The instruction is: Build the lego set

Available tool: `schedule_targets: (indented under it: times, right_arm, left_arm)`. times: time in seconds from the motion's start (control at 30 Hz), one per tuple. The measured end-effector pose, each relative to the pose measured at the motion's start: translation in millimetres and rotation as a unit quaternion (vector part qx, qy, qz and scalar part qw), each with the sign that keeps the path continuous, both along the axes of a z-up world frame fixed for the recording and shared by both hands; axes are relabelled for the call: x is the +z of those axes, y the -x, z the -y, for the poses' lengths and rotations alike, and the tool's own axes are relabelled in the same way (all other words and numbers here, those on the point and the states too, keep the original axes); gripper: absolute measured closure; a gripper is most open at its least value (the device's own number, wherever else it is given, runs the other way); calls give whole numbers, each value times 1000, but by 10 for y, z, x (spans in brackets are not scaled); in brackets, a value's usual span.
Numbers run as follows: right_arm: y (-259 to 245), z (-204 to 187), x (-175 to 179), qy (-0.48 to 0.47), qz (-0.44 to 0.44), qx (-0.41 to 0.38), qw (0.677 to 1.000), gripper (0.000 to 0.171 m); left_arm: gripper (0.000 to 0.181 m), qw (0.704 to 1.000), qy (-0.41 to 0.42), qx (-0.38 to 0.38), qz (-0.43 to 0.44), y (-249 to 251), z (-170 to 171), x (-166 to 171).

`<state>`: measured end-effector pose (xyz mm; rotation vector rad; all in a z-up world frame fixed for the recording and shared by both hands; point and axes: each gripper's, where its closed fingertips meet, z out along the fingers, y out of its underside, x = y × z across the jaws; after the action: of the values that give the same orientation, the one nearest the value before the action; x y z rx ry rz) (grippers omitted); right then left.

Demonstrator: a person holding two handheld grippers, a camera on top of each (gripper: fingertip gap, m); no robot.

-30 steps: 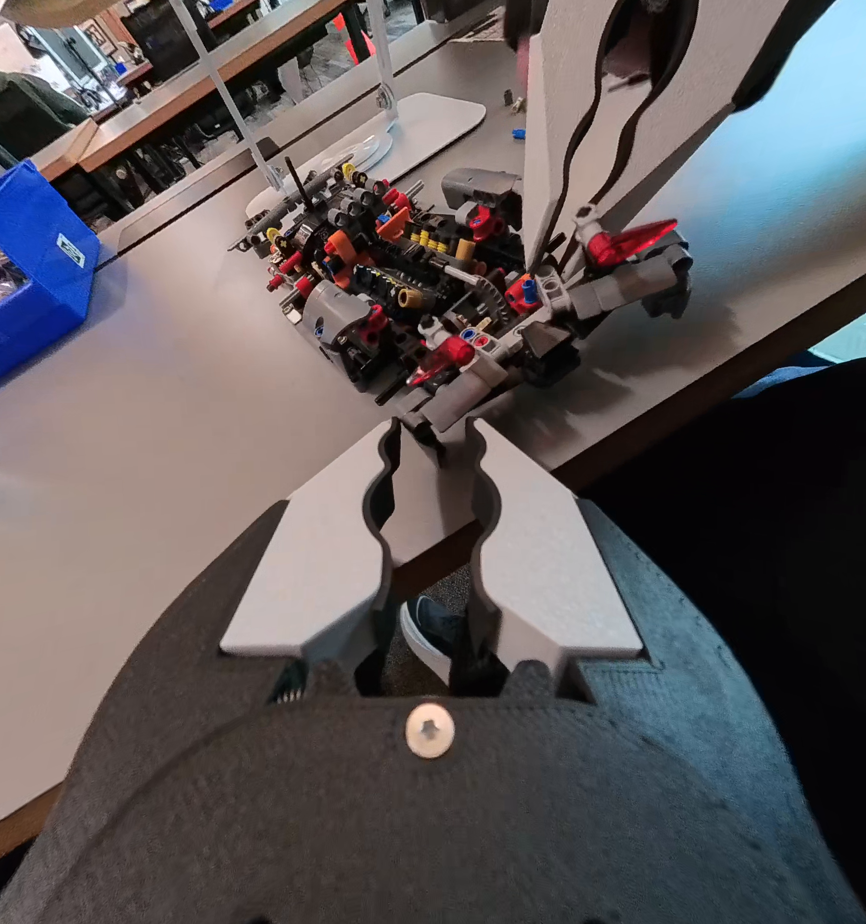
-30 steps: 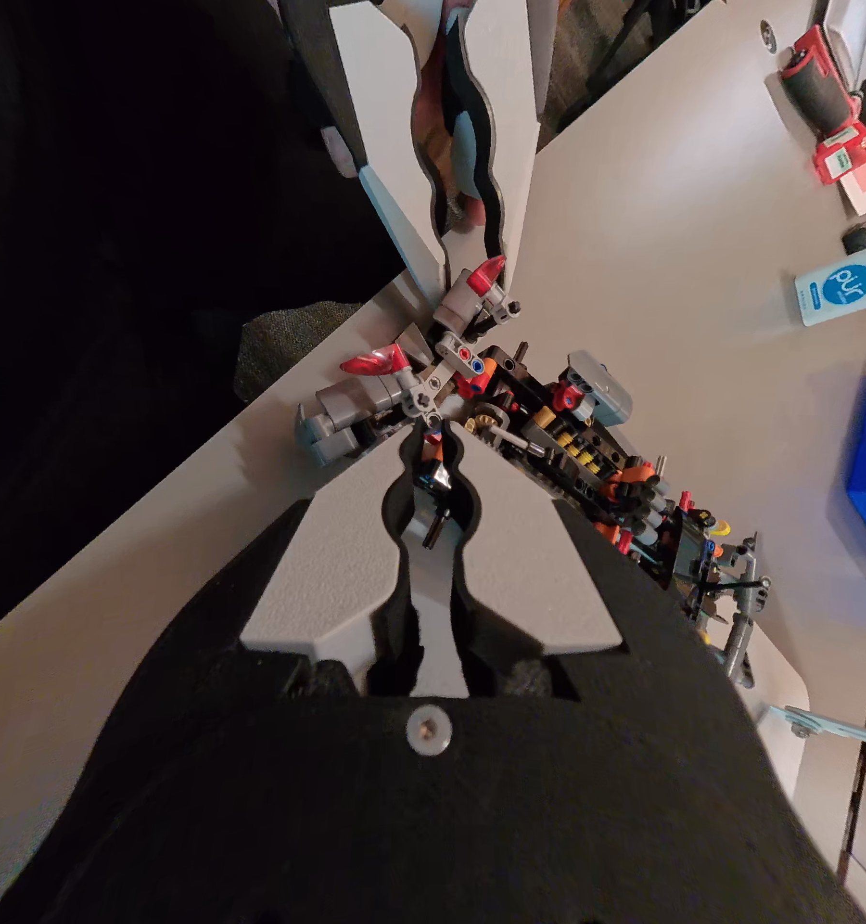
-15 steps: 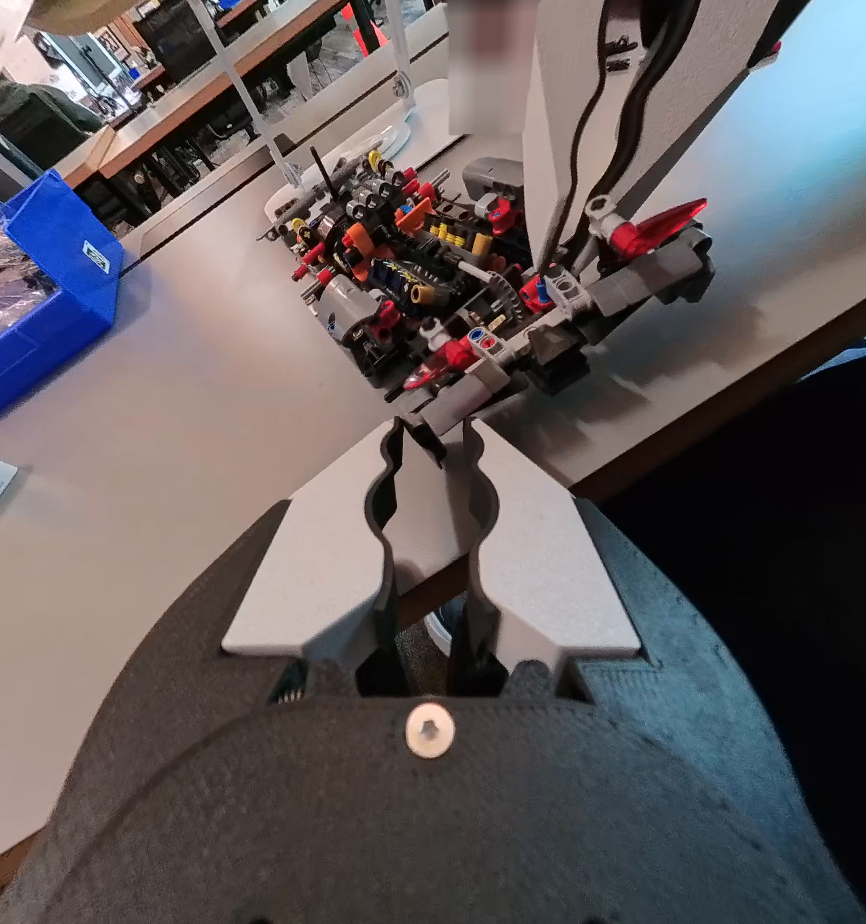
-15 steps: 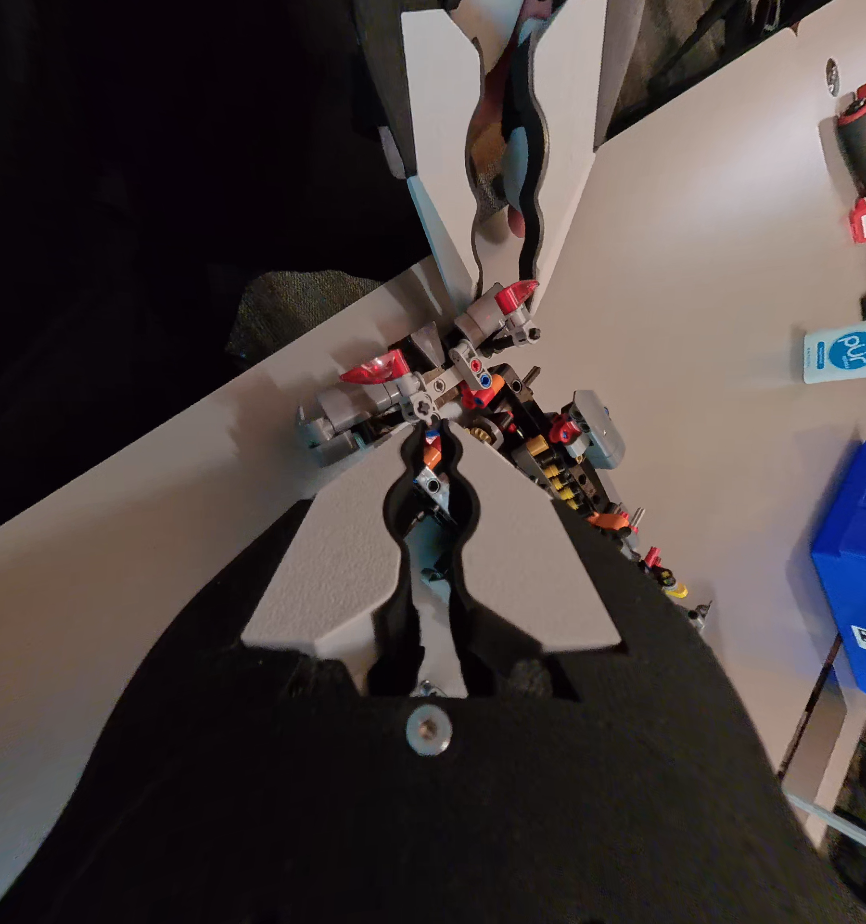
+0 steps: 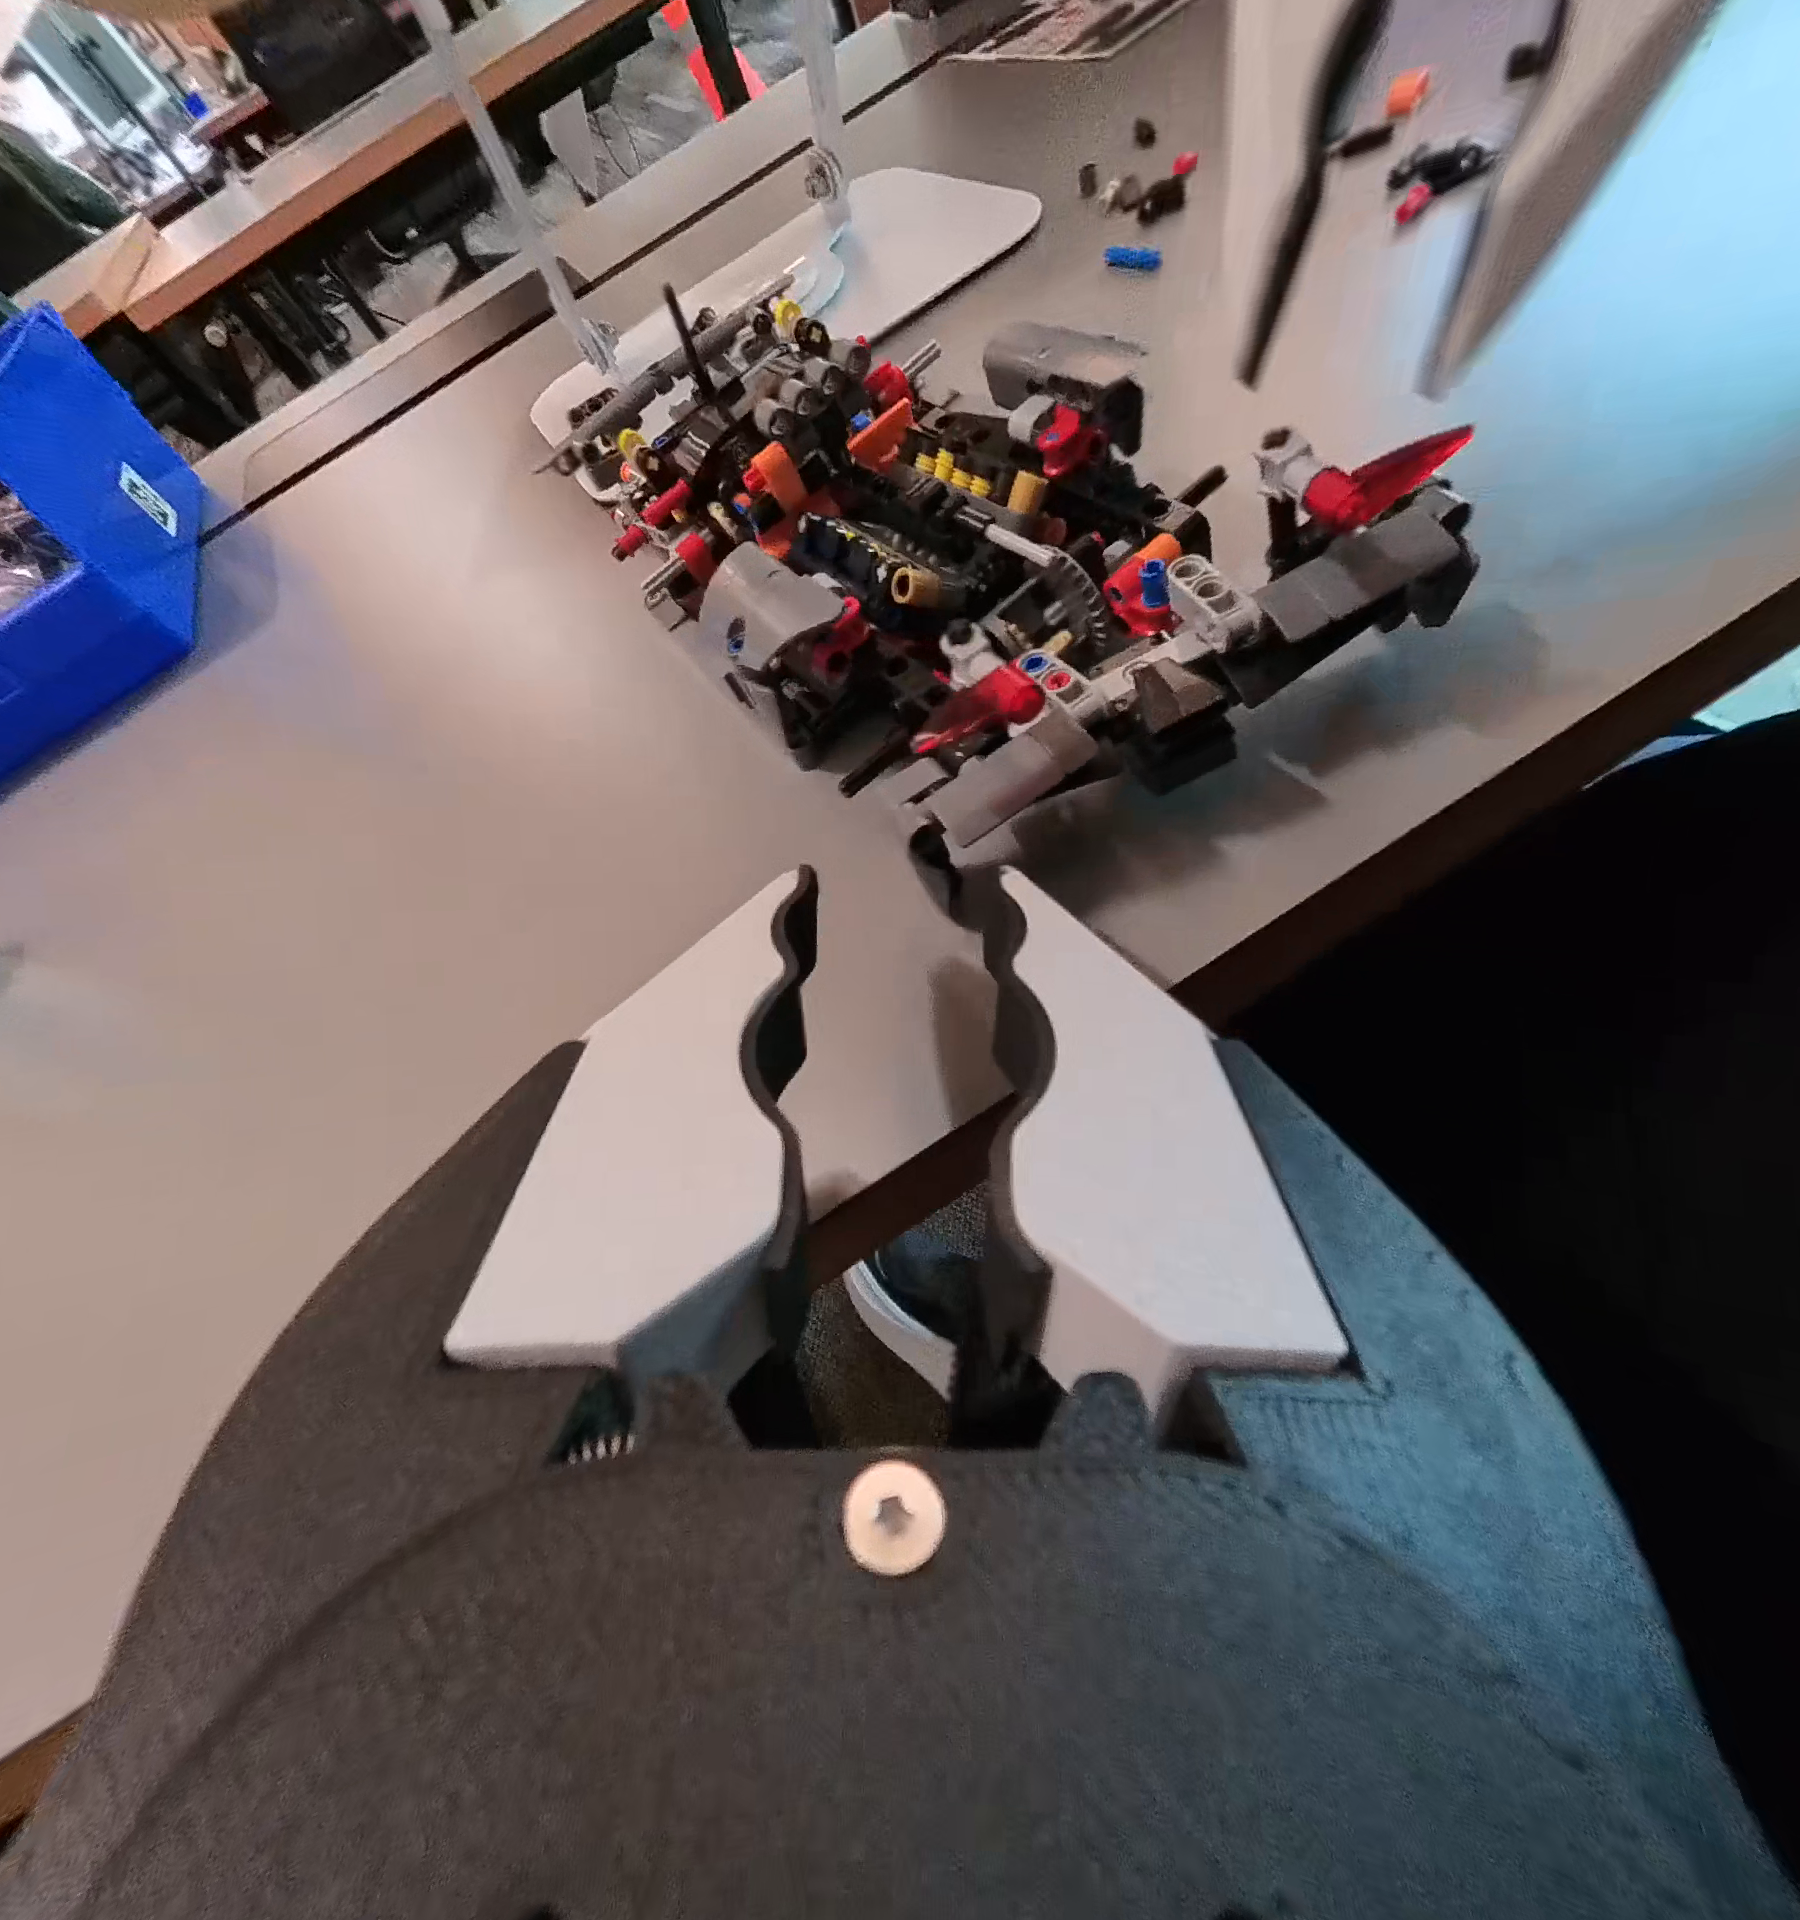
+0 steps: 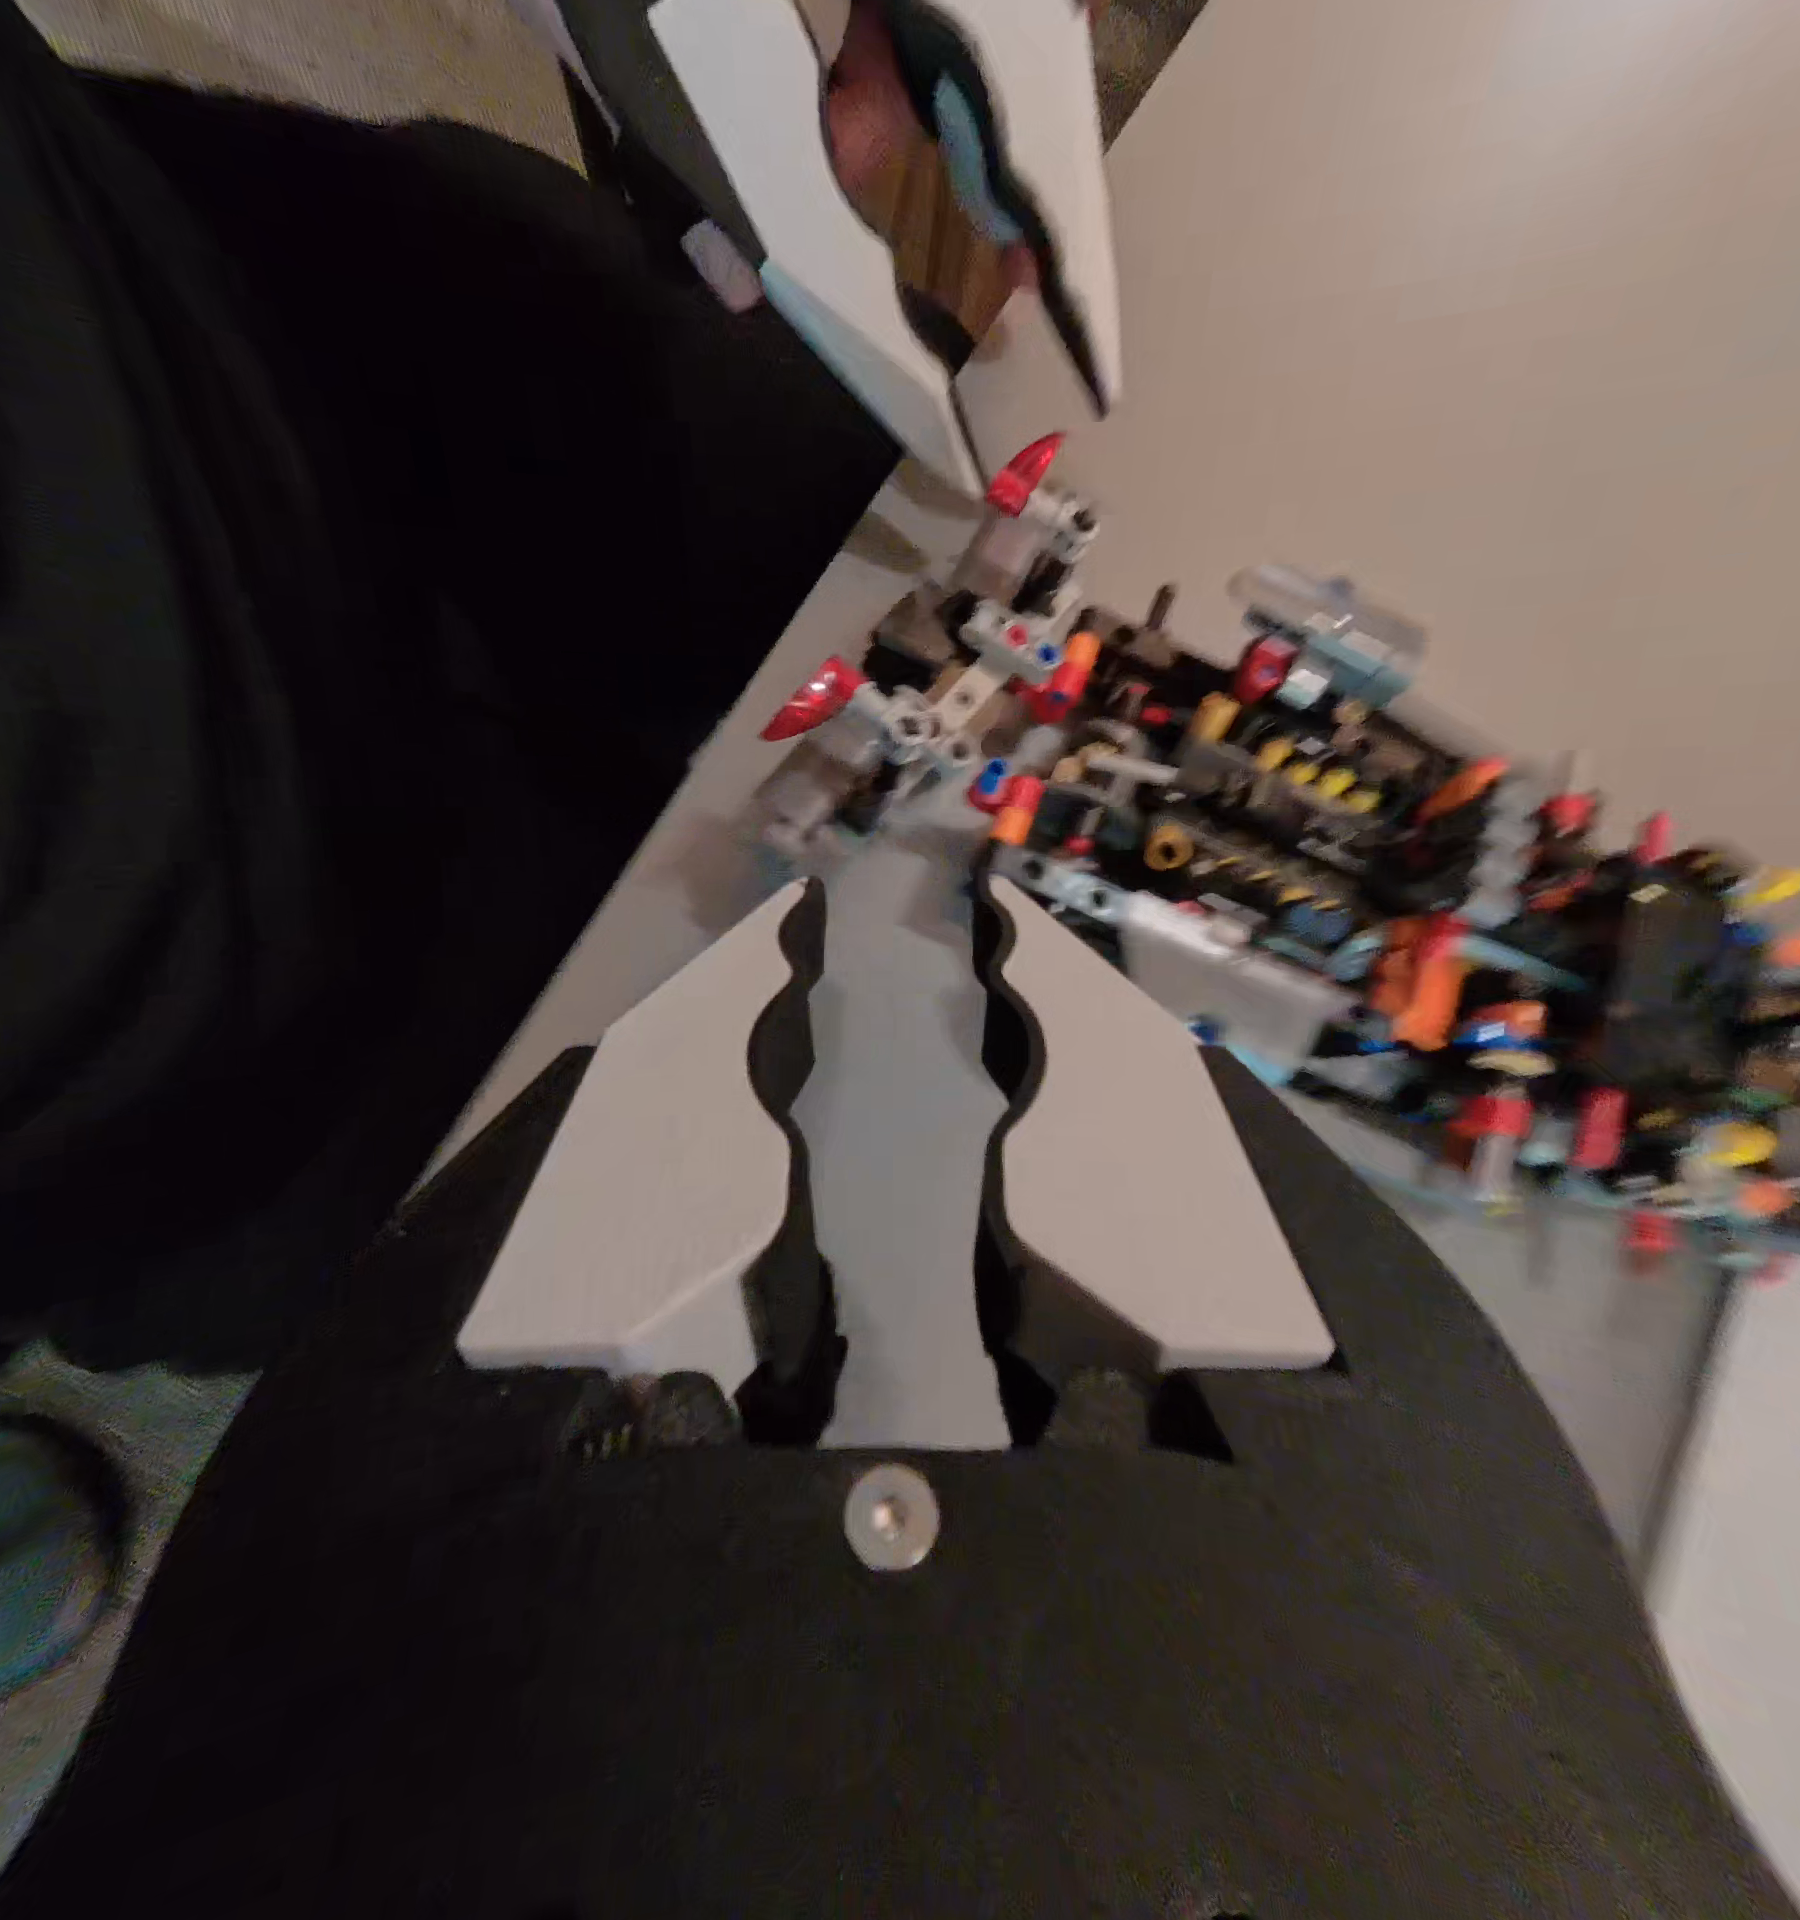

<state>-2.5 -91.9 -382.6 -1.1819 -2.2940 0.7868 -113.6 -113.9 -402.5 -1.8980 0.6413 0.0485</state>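
the grey table (image 5: 356,831) carries everything, with its dark front edge running close under my two tools. the biggest thing on it is the lego car (image 5: 937,582), a long half-built frame of black, grey, red, orange and yellow parts, lying near the front edge with its grey nose toward me. two clear red pointed pieces stick out at that nose end, one (image 5: 1379,480) on the right side of the nose and one lower (image 5: 963,717) by the front corner. in the right wrist view the same car (image 6: 1291,831) runs off to the right and is blurred.

a blue bin (image 5: 54,561) sits near the left edge of the table, well apart from the car. a flat pale stand base (image 5: 937,218) lies behind the car toward the back edge.

my left tongs (image 5: 906,883) hang over the front edge with the two tips spread and nothing between them; the right tip is just beside the car's grey nose, and i cannot tell if it touches. my right tongs (image 6: 901,894) are also spread and empty, tips near the car's side.

small loose pieces (image 5: 1135,192) lie scattered near the back of the table, among them a little blue pin (image 5: 1130,258).
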Motion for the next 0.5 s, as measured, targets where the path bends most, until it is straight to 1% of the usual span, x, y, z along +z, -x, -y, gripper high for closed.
schedule_targets:
  times: [0.03, 0.07, 0.13, 0.2, 0.27, 0.33, 0.4, 0.5]
  right_arm:
    - [-30, 65, -45, 21, 2, -19, 1000, 141]
    - [-33, 112, -73, 38, -6, -42, 998, 139]
    - [-14, 215, -129, 74, -16, -77, 994, 129]
    - [61, 241, -197, 79, -30, -118, 989, 126]
    - [130, 283, -235, 86, -37, -138, 986, 129]
    - [182, 289, -265, 87, -38, -152, 984, 135]
    - [198, 243, -295, 70, -40, -159, 984, 144]
    - [194, 232, -273, 74, -50, -155, 984, 145]
  left_arm:
    - [151, 1000, 1, -5, -5, 15, 13, 31]
    - [151, 1000, -2, -7, -11, 26, 18, 83]
    - [151, 1000, -8, -24, -13, -29, 21, 204]
    - [152, 998, -16, -49, -25, -152, 18, 310]
    - [152, 996, -18, -73, -41, -286, 9, 377]
    - [153, 994, -15, -100, -50, -417, 9, 415]
    - [153, 990, -2, -125, -64, -523, 8, 384]
    - [154, 984, 5, -148, -94, -633, -23, 323]
